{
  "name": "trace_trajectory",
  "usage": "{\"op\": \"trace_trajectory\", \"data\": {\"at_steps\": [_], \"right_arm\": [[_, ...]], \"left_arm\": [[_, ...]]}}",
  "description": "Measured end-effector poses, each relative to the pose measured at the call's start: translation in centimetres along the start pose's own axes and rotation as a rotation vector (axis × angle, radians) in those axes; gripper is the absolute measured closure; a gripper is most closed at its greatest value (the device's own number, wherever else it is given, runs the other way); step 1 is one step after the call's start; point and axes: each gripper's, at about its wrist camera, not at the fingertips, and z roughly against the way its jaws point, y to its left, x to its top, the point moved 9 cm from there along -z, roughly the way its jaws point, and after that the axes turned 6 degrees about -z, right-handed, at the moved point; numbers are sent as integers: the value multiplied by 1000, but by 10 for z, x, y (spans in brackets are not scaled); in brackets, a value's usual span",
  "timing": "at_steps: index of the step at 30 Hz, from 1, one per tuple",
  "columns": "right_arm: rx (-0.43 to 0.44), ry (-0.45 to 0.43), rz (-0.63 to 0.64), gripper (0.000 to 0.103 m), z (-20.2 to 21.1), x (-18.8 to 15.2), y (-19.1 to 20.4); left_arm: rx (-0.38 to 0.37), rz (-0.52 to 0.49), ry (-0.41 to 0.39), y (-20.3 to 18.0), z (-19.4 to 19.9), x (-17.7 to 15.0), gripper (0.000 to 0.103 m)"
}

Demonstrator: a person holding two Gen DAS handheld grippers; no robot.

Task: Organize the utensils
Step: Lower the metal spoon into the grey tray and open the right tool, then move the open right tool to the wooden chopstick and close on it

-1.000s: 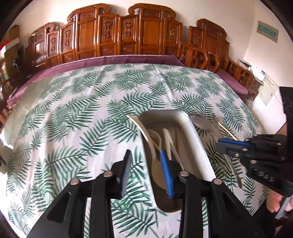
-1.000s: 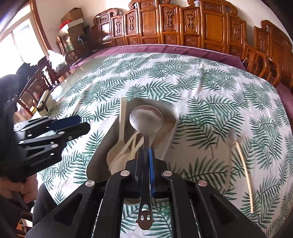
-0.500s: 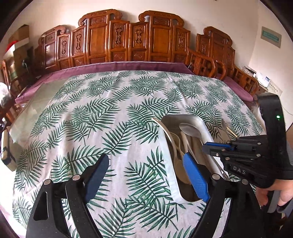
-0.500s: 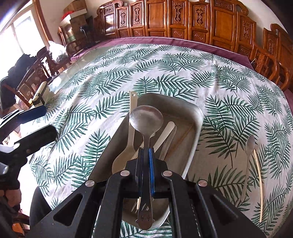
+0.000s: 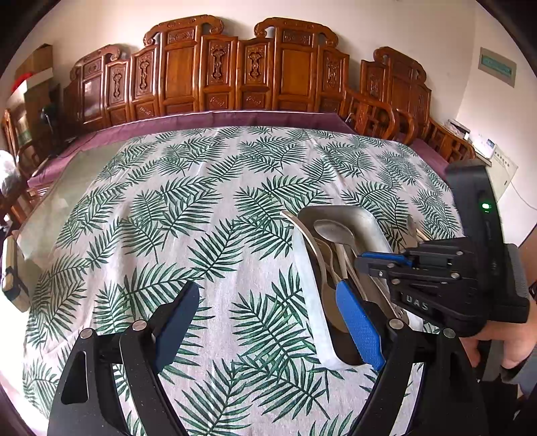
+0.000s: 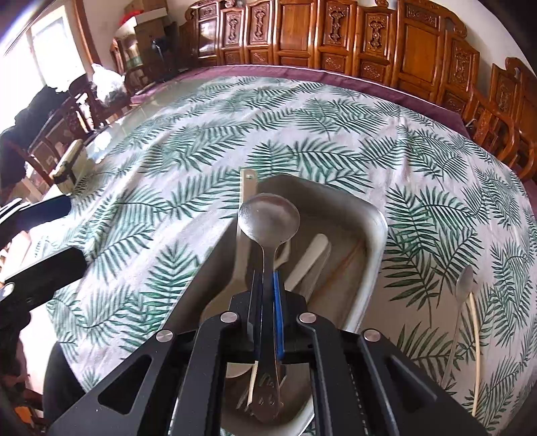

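1 spoon (image 6: 268, 221) above tray (image 6: 376, 231) rim.

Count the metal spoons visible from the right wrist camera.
2. One metal spoon is clamped in the right gripper over the tray; another lies on the tablecloth right of the tray. The tray's pile may hide more.

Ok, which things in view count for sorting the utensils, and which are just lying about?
For the job:
- metal spoon, clamped in the right gripper
- tray holding pale utensils
- loose spoon and chopstick on the cloth right of the tray
- left gripper, open

Lying about:
- leaf-print tablecloth
- carved wooden chairs
- cardboard boxes
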Motion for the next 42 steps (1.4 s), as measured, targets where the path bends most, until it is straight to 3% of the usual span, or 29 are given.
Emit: {"op": "trace_trajectory", "data": {"at_steps": [1, 2, 19, 32, 42], "right_arm": [[11, 5, -11, 82, -1, -1, -2], [18, -1, -20, 80, 0, 0, -4], [-28, -78, -112, 80, 57, -35, -70], [-103, -110, -180, 80, 97, -72, -137], [-150, -110, -248, 80, 105, -97, -200]], "left_arm": [[0, -1, 1, 0, 0, 0, 23], [0, -2, 1, -1, 0, 0, 23], [-27, -45, 1, -34, -4, 7, 23], [-63, -112, 10, -85, -11, 19, 23], [-87, -164, 36, -132, -25, 24, 23]]}}
